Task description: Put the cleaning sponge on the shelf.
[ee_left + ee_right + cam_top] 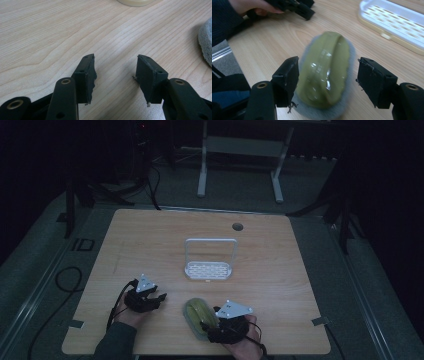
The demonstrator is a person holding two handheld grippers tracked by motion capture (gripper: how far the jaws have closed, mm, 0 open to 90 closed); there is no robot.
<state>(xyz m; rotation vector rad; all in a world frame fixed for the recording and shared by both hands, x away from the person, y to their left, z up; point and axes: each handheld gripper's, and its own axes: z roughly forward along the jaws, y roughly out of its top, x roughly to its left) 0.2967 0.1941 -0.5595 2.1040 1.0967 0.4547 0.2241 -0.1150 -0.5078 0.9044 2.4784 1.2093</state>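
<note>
1. Table: light wood-grain top with a round cable hole near its far edge. The room around it is dark.
2. Rack: white slotted tray with a tall wire loop handle, standing near the table's middle. The right gripper view shows the slotted white tray on a cream base at upper right.
3. Scrubbing pad: oval, with an olive-green glossy plastic grip on a grey fibrous base. It lies flat on the table near the front edge, just left of the right gripper in the high view.
4. Right gripper: held in the person's right hand, jaws spread apart on either side of the pad's near end. Whether either jaw touches the pad cannot be told.
5. Left gripper: held in the person's left hand, low over bare wood at front left, jaws apart with nothing between them. The pad's grey edge shows at the right margin of the left gripper view.
6. Dark sleeve: covers the left forearm.
</note>
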